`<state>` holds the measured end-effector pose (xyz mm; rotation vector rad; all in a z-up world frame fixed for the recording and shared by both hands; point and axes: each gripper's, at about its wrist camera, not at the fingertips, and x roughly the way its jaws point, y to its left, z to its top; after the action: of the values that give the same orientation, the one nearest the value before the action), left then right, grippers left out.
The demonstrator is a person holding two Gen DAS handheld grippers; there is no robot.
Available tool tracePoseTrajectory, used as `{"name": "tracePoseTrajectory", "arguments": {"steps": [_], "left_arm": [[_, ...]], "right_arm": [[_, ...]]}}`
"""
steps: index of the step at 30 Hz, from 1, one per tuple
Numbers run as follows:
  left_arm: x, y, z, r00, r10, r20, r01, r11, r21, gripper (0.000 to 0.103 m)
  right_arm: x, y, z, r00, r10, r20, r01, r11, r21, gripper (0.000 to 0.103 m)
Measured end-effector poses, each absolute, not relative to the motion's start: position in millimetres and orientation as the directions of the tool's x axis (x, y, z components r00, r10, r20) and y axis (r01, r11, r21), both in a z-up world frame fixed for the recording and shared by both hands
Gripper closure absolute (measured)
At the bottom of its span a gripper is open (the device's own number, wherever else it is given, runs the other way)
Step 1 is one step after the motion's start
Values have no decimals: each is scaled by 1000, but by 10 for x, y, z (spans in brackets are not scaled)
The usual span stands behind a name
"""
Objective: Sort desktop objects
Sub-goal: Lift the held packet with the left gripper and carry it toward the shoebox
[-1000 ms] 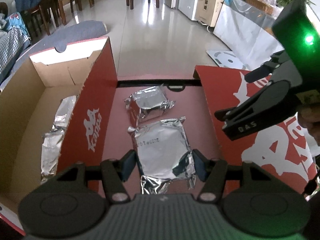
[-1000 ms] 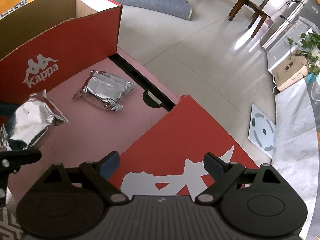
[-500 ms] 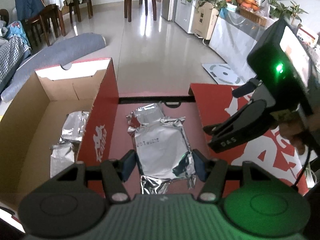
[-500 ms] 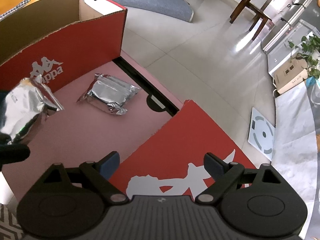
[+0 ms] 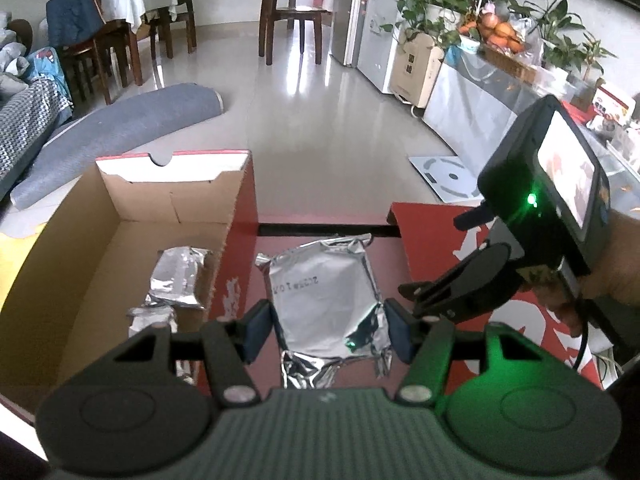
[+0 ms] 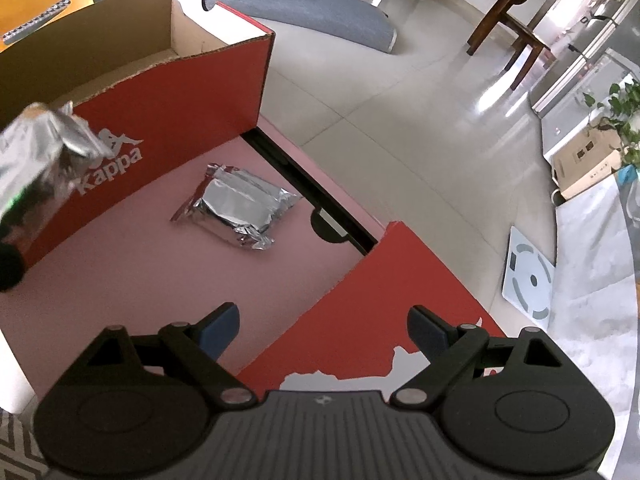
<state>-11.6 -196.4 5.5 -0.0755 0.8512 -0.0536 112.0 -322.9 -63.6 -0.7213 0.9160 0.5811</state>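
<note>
Blue-padded fingers (image 5: 259, 330) of the left gripper (image 5: 328, 330) are pressed against both side edges of a silver foil packet (image 5: 326, 286), which is clamped between them and held up above the red lid. From the right wrist view the same packet (image 6: 34, 160) is seen raised at the far left, in front of the box wall printed with a white logo. The right gripper (image 6: 322, 330) is spread wide with nothing between its fingers (image 6: 218, 328), and it hangs over the inner edge of the red lid flap (image 6: 360, 320); in the left wrist view it (image 5: 416, 300) is seen just beside the held packet, gripped by a hand (image 5: 616, 264). A second foil packet (image 6: 240, 204) lies flat on the pink inner face of the lid (image 6: 120, 280), well apart from the right gripper. Inside the open cardboard box (image 5: 80, 264), more foil packets (image 5: 176, 276) rest on the bottom near the red wall. The box and lid are set on a surface whose edges cannot be made out. Beyond them a glossy tiled floor (image 5: 320, 120) lies open, with a rolled grey mat (image 5: 116, 136), wooden chairs (image 5: 290, 20), a white scale (image 5: 444, 174) and potted plants (image 5: 432, 12) around its sides.
</note>
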Motion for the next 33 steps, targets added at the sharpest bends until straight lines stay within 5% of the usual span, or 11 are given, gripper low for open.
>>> {"name": "tracePoseTrajectory", "arguments": {"steps": [33], "left_arm": [[-24, -762, 22, 651, 54, -757, -167, 983, -74, 45]], "right_arm": [[1092, -2731, -738, 465, 135, -875, -761, 566, -317, 12]]}}
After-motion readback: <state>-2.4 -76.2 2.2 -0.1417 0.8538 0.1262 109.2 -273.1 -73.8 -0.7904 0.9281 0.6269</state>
